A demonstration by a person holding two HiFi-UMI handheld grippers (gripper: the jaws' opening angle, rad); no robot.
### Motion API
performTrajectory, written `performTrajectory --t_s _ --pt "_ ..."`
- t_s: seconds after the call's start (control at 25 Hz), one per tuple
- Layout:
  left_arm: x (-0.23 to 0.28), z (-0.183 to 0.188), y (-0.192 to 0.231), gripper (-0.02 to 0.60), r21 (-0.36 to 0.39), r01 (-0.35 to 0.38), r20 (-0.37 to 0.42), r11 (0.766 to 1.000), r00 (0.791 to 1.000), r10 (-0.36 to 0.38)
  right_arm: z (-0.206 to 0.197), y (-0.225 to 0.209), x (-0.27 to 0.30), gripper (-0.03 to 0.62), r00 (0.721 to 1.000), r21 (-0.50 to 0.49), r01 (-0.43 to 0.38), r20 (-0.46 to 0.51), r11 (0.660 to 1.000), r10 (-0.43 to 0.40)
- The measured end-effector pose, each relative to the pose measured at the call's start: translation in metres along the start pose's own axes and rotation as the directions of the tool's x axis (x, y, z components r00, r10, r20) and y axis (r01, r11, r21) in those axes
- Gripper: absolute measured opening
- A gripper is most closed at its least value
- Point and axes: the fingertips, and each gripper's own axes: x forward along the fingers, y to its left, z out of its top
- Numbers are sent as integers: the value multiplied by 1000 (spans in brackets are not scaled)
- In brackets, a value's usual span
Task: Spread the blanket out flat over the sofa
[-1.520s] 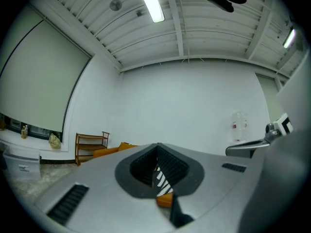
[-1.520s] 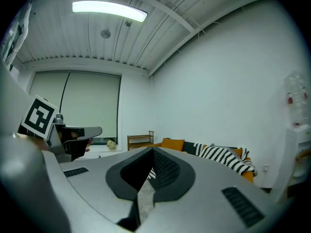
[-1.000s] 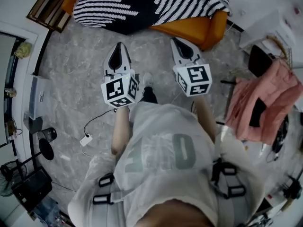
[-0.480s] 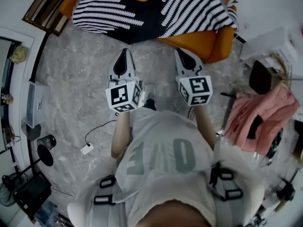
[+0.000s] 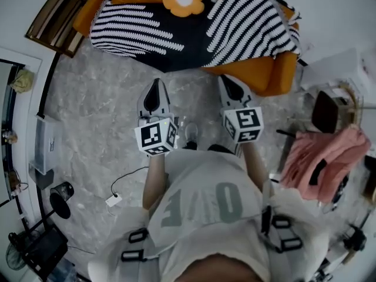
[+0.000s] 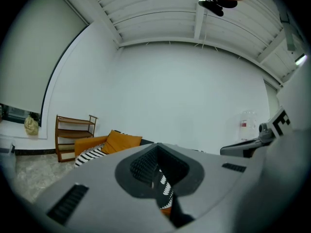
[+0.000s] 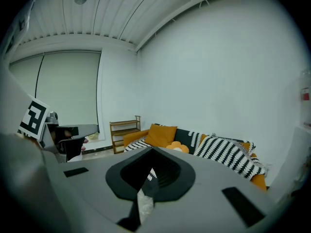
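The black-and-white striped blanket (image 5: 176, 28) lies spread over the orange sofa (image 5: 264, 75), hanging down its front at the middle. An orange flower cushion (image 5: 184, 0) rests on top of it. My left gripper (image 5: 154, 86) and right gripper (image 5: 228, 81) hover side by side above the marble floor just in front of the sofa, both shut and holding nothing. In the right gripper view the blanket (image 7: 228, 154) drapes the sofa's back and seat beyond the shut right gripper (image 7: 148, 178). In the left gripper view the sofa's near end (image 6: 92, 147) shows behind the shut left gripper (image 6: 160, 178).
A wooden shelf (image 5: 56, 10) stands left of the sofa. A pink cloth (image 5: 317, 163) hangs over a chair at the right, near a white table (image 5: 335, 63). A white cable with adapter (image 5: 114, 200) lies on the floor at the left, by a black stand (image 5: 59, 195).
More of the sofa and blanket has come into the head view, and both grippers sit lower in it. They stay shut and empty, side by side.
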Motion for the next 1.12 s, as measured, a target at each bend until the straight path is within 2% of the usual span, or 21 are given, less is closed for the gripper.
performTrajectory --t_s 0.12,0.4,0.72,0.88,1.12 --pt "14 2 6 7 16 5 -8 1000 1000 -5 6 -4 11 6 1000 3 8 0 1000 -8" --pt "26 7 -7 8 -12 44 -9 999 999 -45 14 -16 17 6 1000 12 24 15 1000 -24" --pt "38 -5 -15 8 -16 2 -48 1000 999 -3 10 -21 31 6 1000 24 -13 6 1000 13" --pt "43 5 -17 6 -17 -11 -23 1000 1000 10 13 -15 33 6 998 3 -57 8 998 57" --pt "54 8 -34 6 12 -8 -31 1000 999 9 25 -31 36 6 997 -1 -57 44 998 57"
